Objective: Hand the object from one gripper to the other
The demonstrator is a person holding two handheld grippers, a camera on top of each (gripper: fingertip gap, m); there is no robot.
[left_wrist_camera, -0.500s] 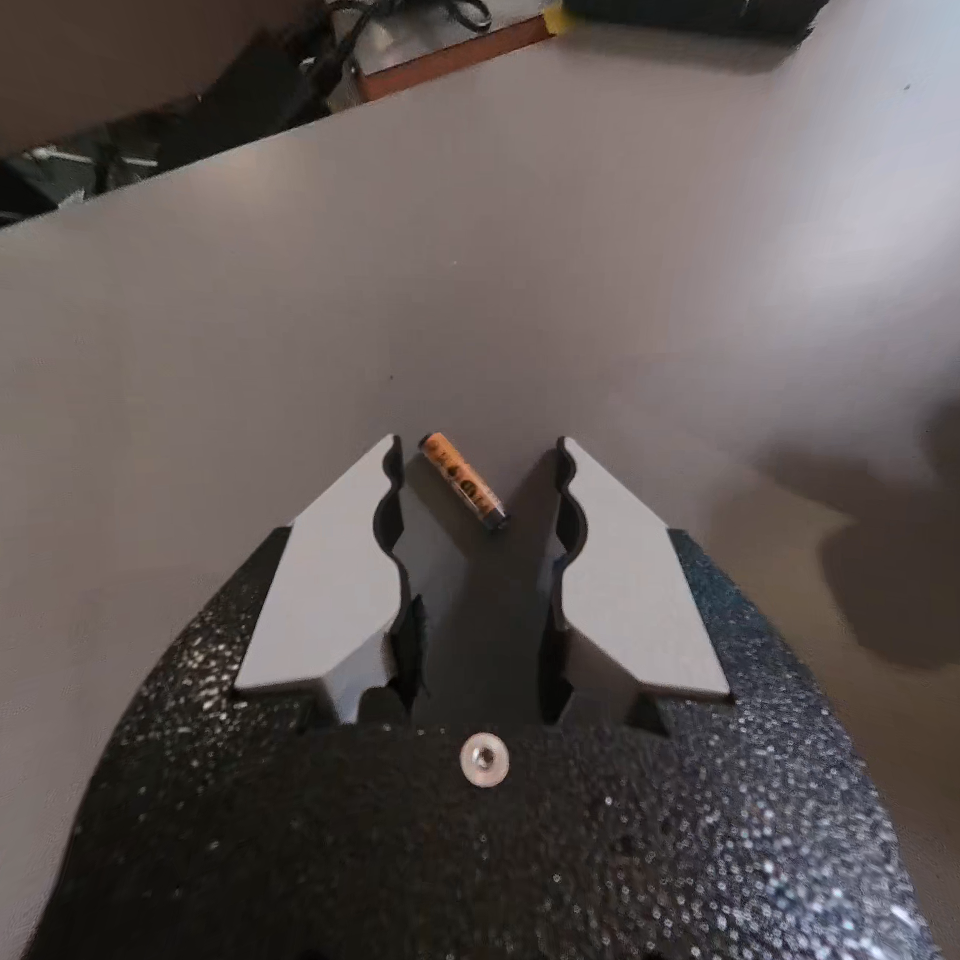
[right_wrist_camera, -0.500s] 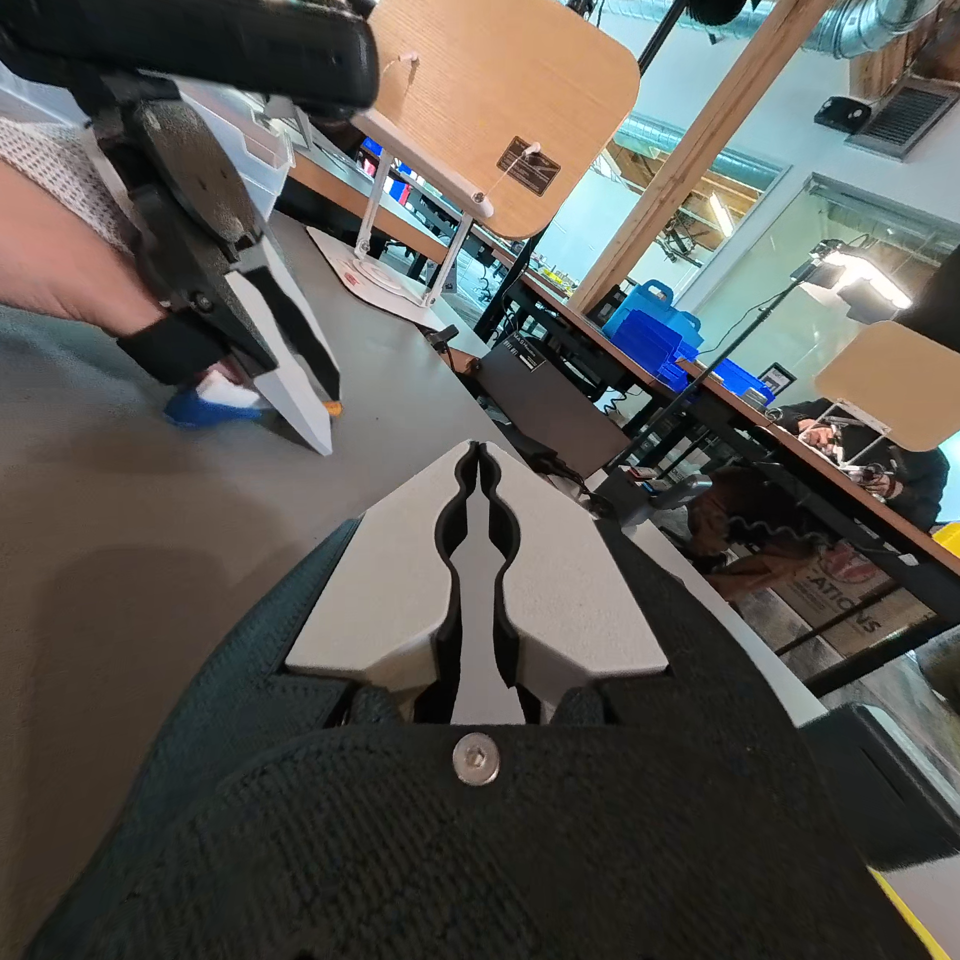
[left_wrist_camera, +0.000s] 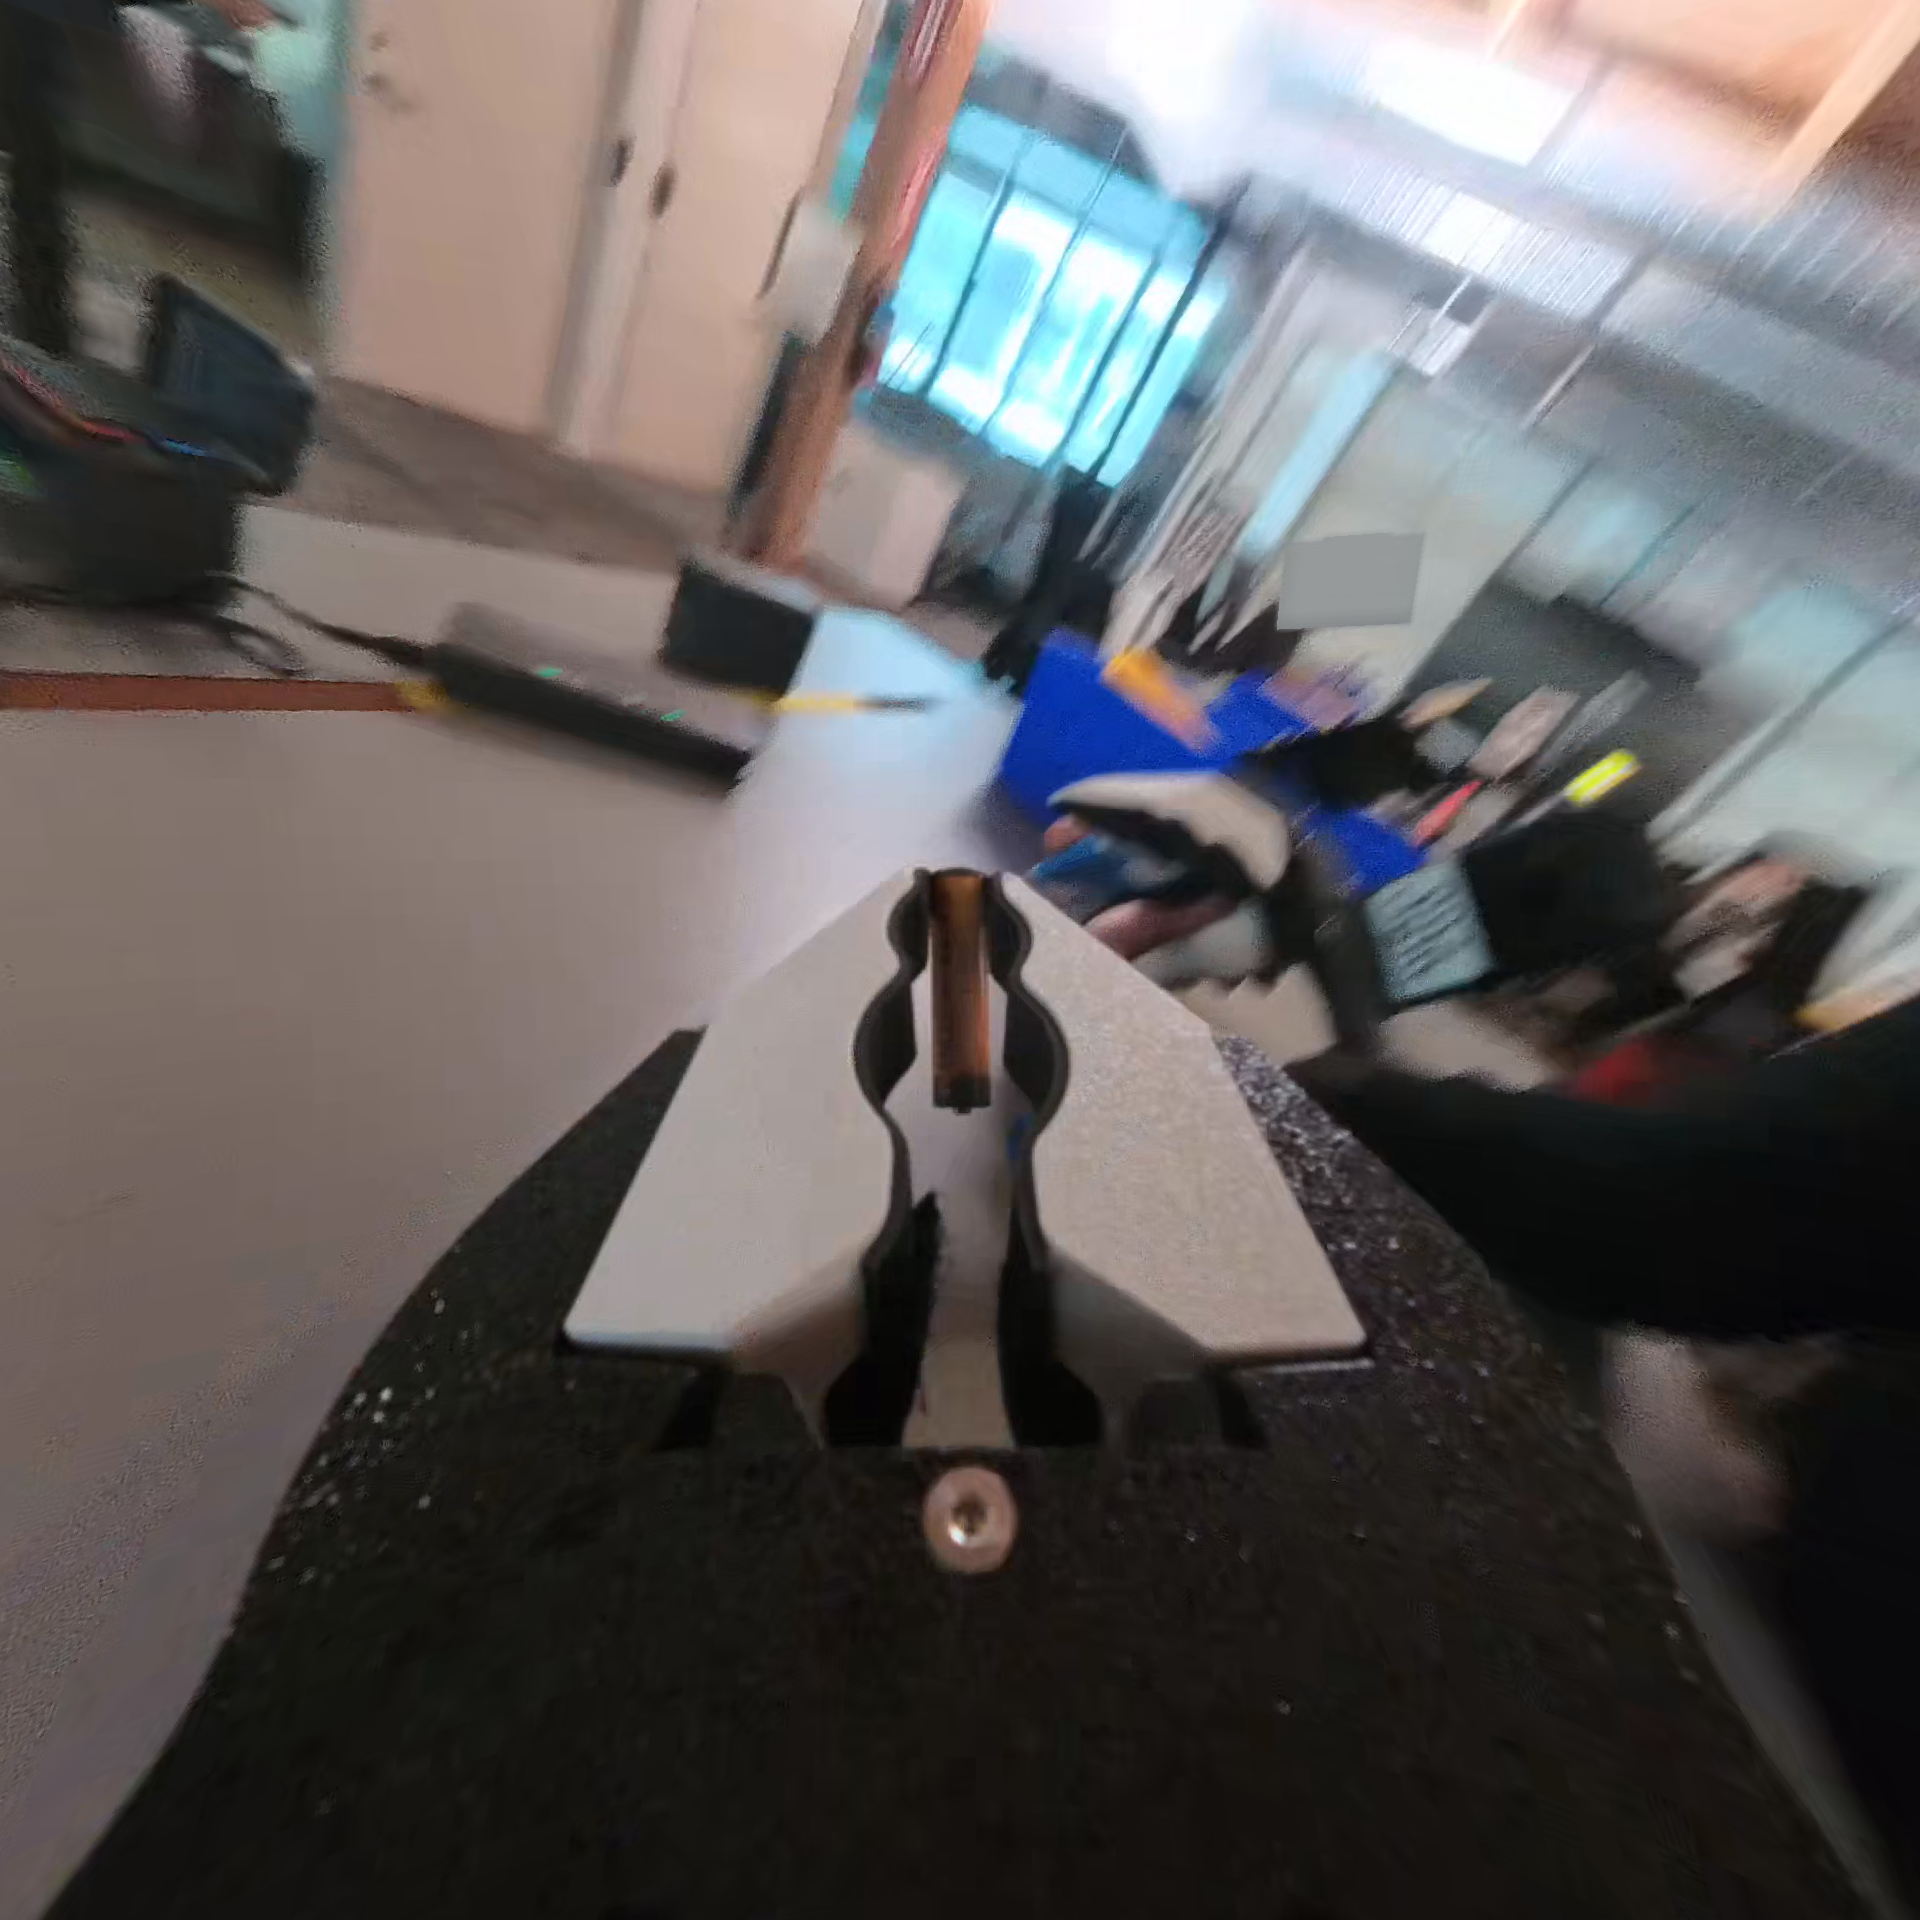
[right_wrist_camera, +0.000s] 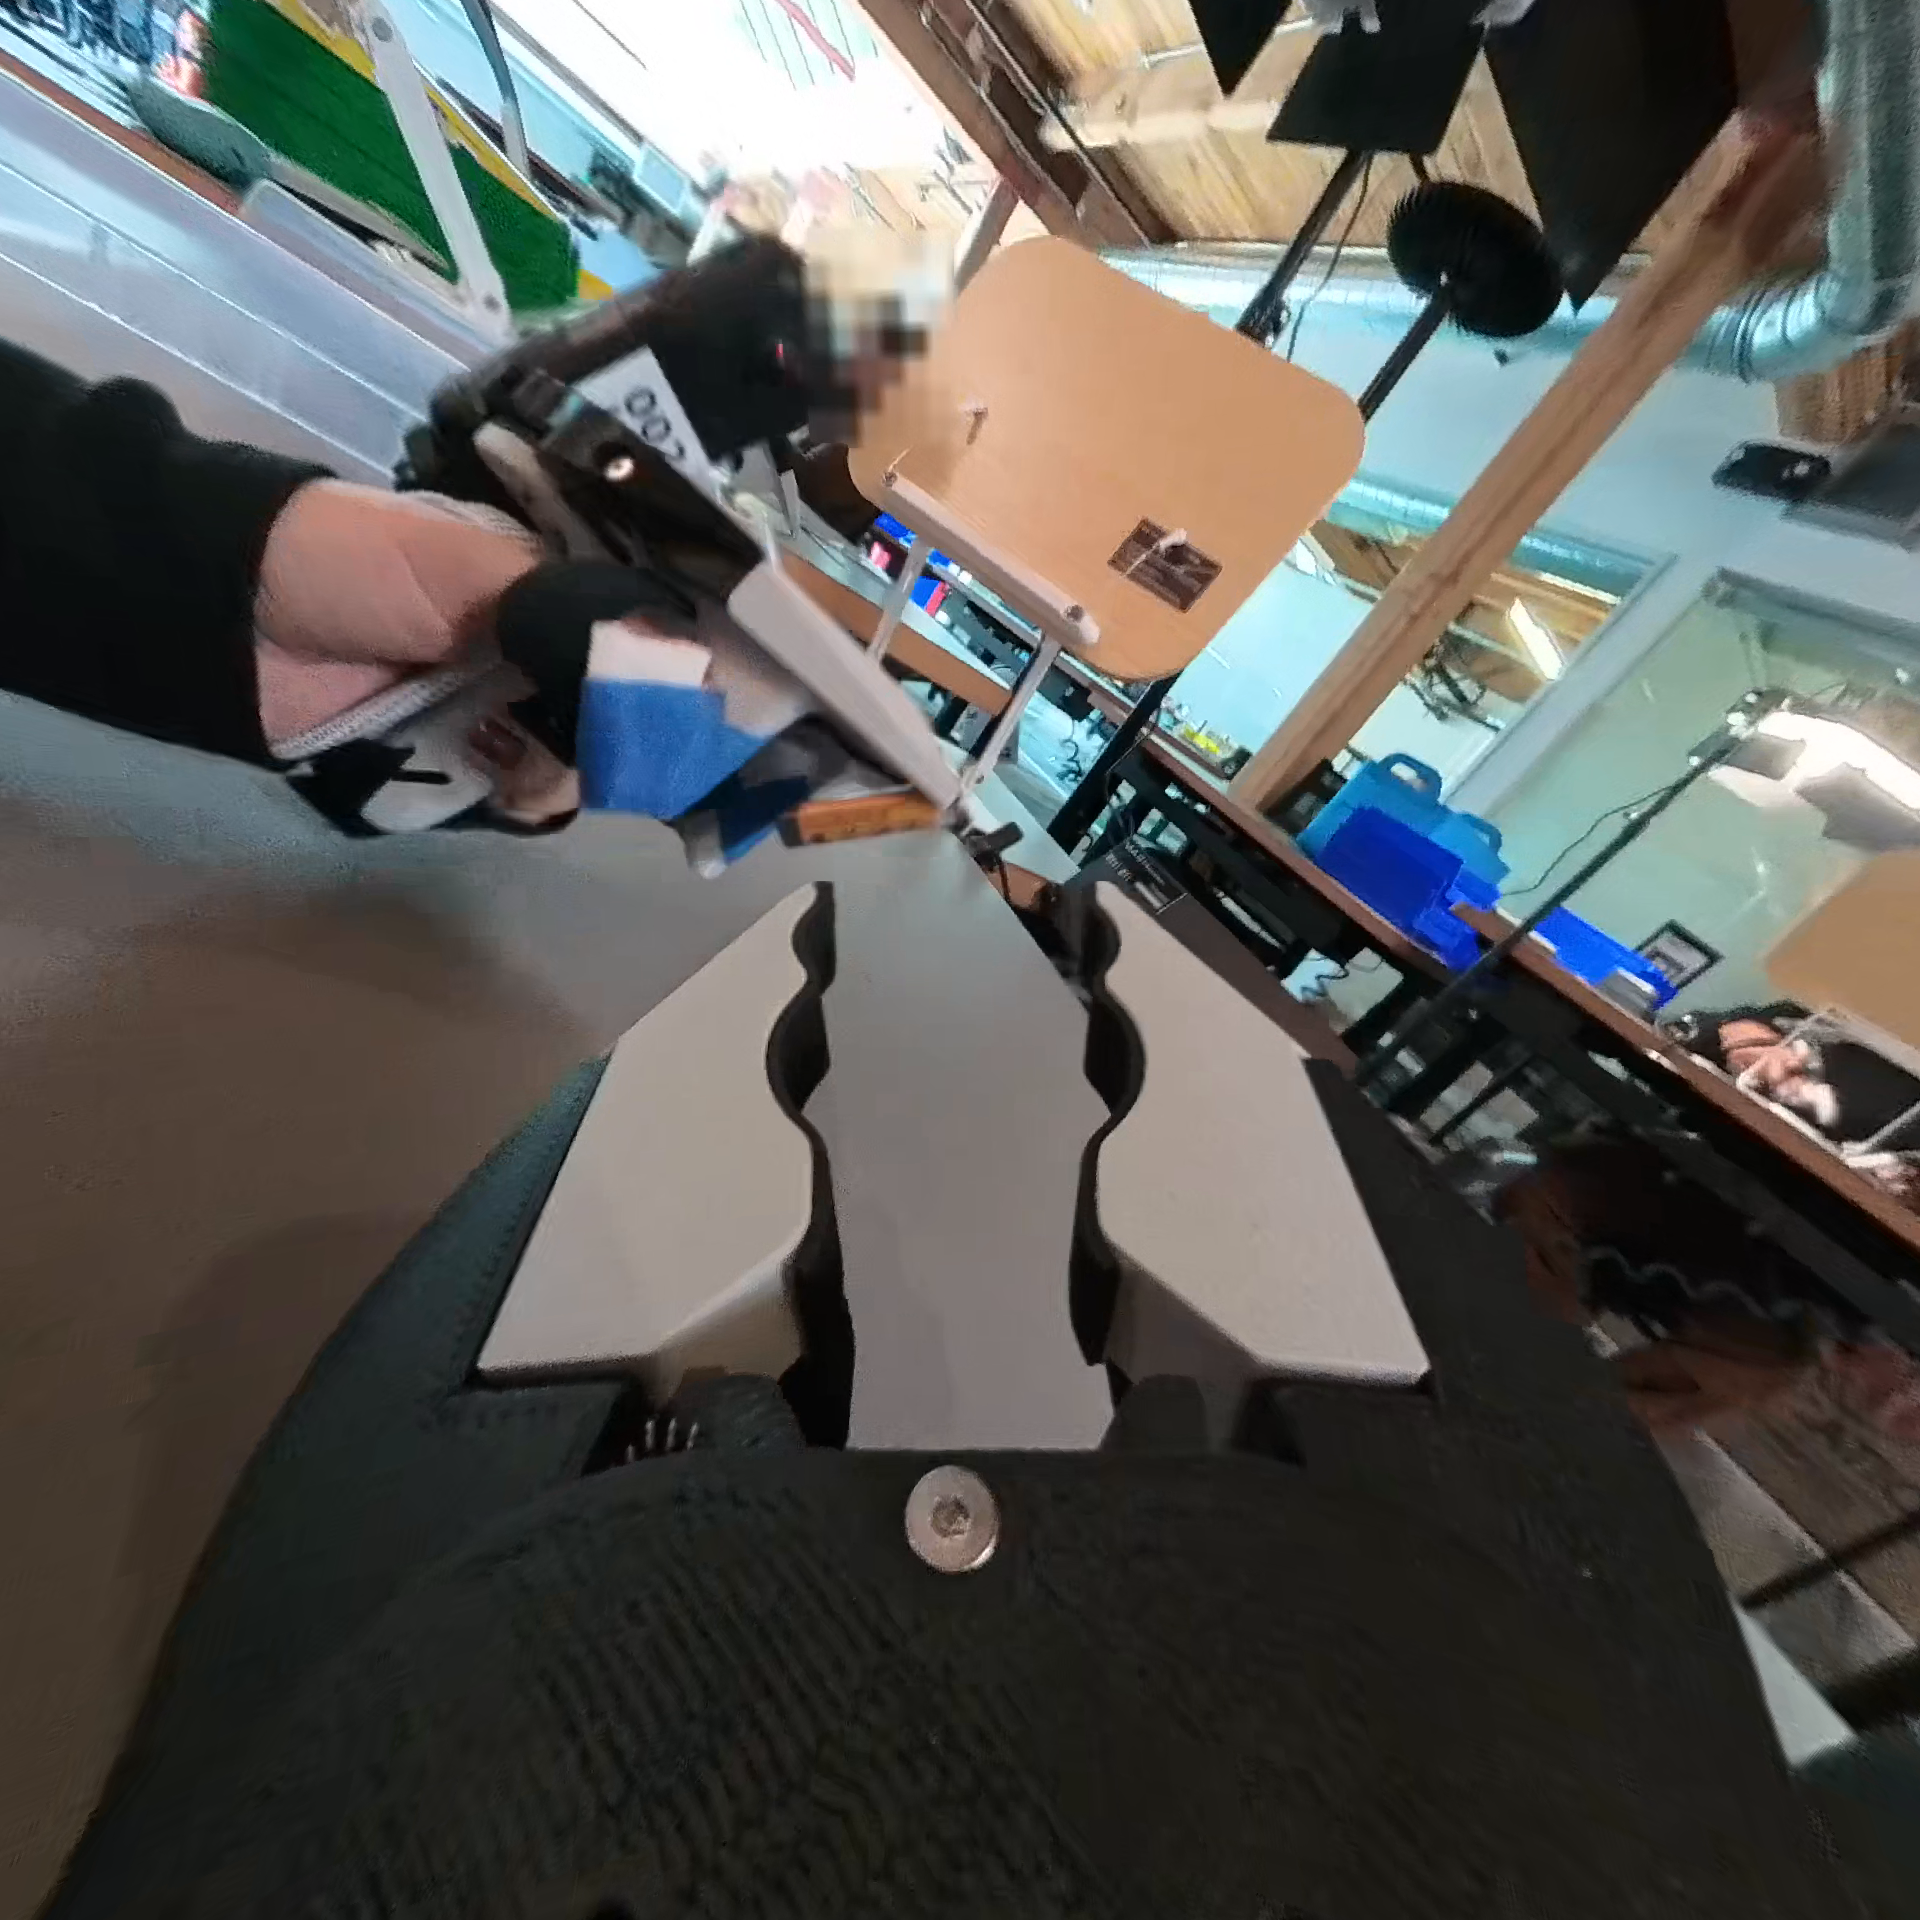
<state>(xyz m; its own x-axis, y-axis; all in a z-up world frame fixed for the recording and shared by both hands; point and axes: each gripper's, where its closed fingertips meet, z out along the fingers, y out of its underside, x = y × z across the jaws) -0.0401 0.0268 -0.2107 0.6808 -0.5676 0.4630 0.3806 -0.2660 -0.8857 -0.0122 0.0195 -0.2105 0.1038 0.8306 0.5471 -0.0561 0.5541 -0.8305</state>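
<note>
Your left gripper (left_wrist_camera: 961,883) is clamped on the small orange battery (left_wrist_camera: 958,987), pinched between its fingertips and lifted clear of the grey surface (left_wrist_camera: 312,987). Your right gripper (right_wrist_camera: 961,904) has its jaws spread wide with nothing between them. In the right wrist view the battery (right_wrist_camera: 857,818) sits just beyond the right gripper's fingertips, apart from them.

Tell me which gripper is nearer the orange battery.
Left. The left gripper is shut on the orange battery; the right gripper is open, just short of it.
</note>
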